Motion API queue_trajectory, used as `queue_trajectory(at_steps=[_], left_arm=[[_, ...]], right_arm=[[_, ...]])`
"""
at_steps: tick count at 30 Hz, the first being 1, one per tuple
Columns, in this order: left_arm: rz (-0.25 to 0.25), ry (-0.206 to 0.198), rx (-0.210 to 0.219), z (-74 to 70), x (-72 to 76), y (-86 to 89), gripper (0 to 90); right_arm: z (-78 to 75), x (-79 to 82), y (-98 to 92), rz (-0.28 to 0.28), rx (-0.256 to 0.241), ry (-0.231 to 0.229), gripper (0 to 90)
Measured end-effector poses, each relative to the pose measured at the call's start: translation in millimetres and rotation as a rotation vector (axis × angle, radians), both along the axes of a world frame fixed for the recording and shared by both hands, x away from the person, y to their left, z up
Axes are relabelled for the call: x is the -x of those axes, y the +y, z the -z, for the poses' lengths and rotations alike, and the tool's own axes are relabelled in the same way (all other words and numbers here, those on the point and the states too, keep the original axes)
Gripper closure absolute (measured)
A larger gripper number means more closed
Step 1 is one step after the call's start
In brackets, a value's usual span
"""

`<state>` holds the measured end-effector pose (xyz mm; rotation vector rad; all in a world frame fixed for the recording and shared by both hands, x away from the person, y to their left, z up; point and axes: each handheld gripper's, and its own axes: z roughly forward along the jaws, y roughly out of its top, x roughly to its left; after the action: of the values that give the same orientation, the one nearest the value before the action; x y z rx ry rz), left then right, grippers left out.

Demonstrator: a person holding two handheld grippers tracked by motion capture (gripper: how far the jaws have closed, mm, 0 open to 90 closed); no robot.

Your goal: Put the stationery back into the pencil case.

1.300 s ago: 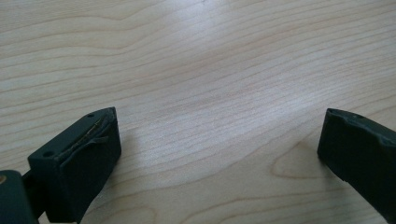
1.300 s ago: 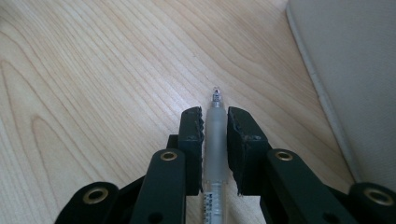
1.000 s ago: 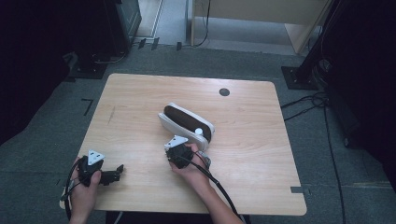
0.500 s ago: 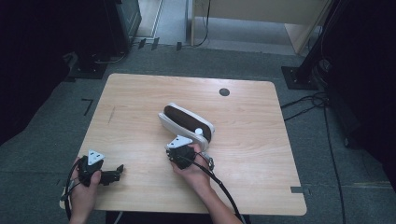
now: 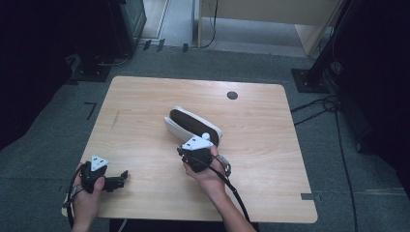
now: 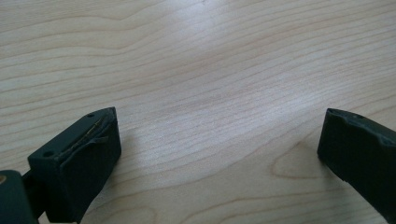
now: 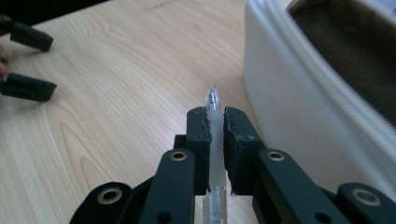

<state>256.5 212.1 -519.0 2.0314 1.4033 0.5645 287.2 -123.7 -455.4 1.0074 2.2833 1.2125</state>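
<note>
Right gripper [image 7: 215, 122] had its jaws clamped on a clear, frosted pen [image 7: 214, 140], tip pointing forward past the jaw ends, barrel running back between them. The white pencil case [image 5: 193, 126] lay open near the middle of the worktop [image 5: 145, 96], dark lining showing, at a slant toward the far edge; in the right gripper view its white wall [image 7: 299, 112] stood just beside the pen, apart from it.

Change over the last second: slight. In the high view the right gripper [image 5: 196, 153] had crept a little toward the near end of the case and now sat just short of it. The case itself had not shifted. The left gripper [image 5: 104, 180] had stayed put at the near left corner of the worktop, jaws wide apart over bare wood, holding nothing.

Reading: the pen was secured and being brought up to the case, probably for stowing. It was not yet over the opening; lifting the tip clear of the white rim looked like the next need. Risk: the smooth barrel slipping or pivoting in the jaws.
</note>
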Motion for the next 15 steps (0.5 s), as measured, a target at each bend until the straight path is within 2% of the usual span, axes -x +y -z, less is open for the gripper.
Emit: queue_trajectory(at_steps=[8,15], left_arm=[[0.000,0.000,-0.001,0.0,0.0,0.0,0.0],[0.000,0.000,-0.001,0.0,0.0,0.0,0.0]], right_arm=[[-22.7,-0.4,-12.7,0.010,-0.034,-0.030,81.3],[-42.2,-5.9,-20.7,0.011,-0.037,-0.062,81.3]])
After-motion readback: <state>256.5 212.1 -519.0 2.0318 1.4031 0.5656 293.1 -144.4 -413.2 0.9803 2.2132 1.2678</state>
